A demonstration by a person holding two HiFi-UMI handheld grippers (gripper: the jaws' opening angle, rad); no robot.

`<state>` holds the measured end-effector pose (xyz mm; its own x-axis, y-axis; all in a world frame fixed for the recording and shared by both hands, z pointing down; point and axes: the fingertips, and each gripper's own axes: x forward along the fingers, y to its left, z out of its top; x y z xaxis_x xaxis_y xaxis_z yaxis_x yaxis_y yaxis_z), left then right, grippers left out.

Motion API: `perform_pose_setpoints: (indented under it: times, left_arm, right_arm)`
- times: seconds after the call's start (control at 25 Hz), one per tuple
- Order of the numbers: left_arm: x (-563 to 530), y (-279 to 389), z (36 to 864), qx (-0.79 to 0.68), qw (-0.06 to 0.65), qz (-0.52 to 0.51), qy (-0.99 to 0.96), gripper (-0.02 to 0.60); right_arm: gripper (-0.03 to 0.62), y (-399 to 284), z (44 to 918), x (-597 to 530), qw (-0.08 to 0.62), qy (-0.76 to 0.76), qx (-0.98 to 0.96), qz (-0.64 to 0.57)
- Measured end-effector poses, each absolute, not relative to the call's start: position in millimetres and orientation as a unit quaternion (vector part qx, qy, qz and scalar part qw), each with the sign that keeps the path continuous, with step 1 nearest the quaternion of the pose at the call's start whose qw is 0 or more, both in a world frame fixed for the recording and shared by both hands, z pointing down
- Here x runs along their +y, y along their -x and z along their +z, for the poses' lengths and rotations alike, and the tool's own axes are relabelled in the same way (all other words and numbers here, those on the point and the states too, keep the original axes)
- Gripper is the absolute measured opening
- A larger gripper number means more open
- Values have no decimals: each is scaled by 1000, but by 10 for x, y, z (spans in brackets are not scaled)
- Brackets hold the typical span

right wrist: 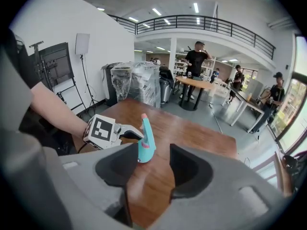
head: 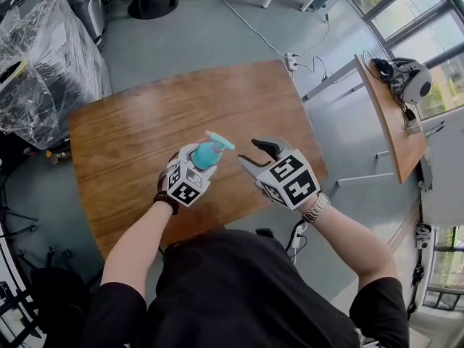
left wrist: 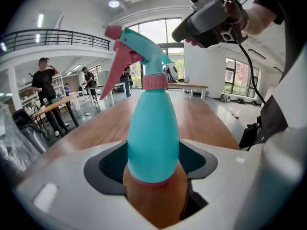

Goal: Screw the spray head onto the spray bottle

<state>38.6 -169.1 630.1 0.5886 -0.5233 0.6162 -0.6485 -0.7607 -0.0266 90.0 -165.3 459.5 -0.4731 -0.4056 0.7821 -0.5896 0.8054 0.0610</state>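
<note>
Closest to the head camera, the person's forearms reached out over a brown wooden worktop (head: pixel 138 122), 1 gripper in each hand. The left gripper (head: pixel 197 158) held the teal spray bottle (head: pixel 209 154) clear of the worktop. In the left gripper view its 2 fingers (left wrist: pixel 108 164) stood wide and pressed on either side of the spray bottle's (left wrist: pixel 153 133) lower body, which pointed away along them. The spray head (left wrist: pixel 139 51) sat on the neck, with a pink collar, a pink trigger and a pink nozzle tip. Whether it was screwed fully home could not be told.

Just beside it, the right gripper (head: pixel 255 153) was apart from the spray bottle. In the right gripper view its fingers (right wrist: pixel 192 169) were spread with nothing between them but bare worktop (right wrist: pixel 192 128). Beyond them the spray bottle (right wrist: pixel 145 147) showed tilted in the left gripper (right wrist: pixel 129 135).

Farther off, a bundle wrapped in clear plastic (head: pixel 43 56) stood on the grey floor past the worktop's left edge. A power strip (head: pixel 290 60) with its cable lay by the far corner. A second table (head: pixel 388 122) to the right carried a headset (head: pixel 409 78). The gripper views showed several people standing in the hall behind.
</note>
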Motion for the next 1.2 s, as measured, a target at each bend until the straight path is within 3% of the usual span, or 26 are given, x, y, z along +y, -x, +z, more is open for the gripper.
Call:
perform_pose_setpoints:
  times: [0.4, 0.56, 1.0, 1.2]
  left_arm:
    - [-1920, -404, 6343, -347, 123, 263, -892, 357]
    - [-1755, -535, 6188, -308, 82, 284, -904, 356]
    - [-1498, -771, 5952, -256, -17, 320, -912, 356]
    - [-1478, -765, 5948, -258, -32, 330, -907, 354]
  right_arm:
    - [195, -1179, 4712, -1484, 432, -296, -845, 111]
    - [195, -1034, 4643, -1500, 445, -252, -856, 70]
    - [195, -726, 5055, -1364, 573, -80, -814, -37]
    - [123, -716, 5132, -1346, 586, -90, -805, -21]
